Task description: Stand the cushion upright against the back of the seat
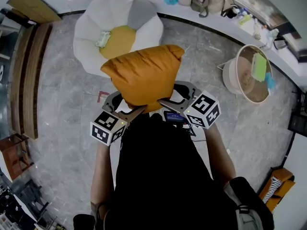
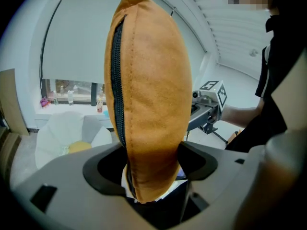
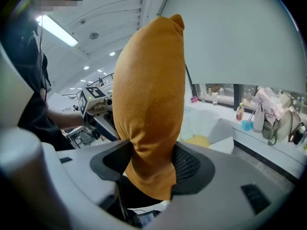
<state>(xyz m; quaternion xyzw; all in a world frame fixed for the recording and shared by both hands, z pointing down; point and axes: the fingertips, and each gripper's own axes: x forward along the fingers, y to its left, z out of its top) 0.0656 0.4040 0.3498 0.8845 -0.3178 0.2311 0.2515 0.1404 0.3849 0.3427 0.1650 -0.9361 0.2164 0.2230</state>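
An orange cushion [image 1: 142,74] hangs in the air in front of the person, held by both grippers at its near corners. My left gripper [image 1: 125,108] is shut on its left lower corner, where the zip edge [image 2: 116,90] faces the camera. My right gripper [image 1: 169,102] is shut on the right lower corner of the cushion [image 3: 151,104]. Beyond it on the floor stands the seat, a white flower-shaped chair [image 1: 91,30] with a yellow centre [image 1: 120,39] and one grey petal [image 1: 142,12]. A small pale object [image 1: 102,39] lies on the seat.
A round wicker basket [image 1: 231,75] with a green item sits on the floor at the right. A white counter [image 1: 225,20] with bags and bottles runs along the back. Wooden benches [image 1: 29,75] stand at the left. Grey tiled floor [image 1: 67,109] surrounds the chair.
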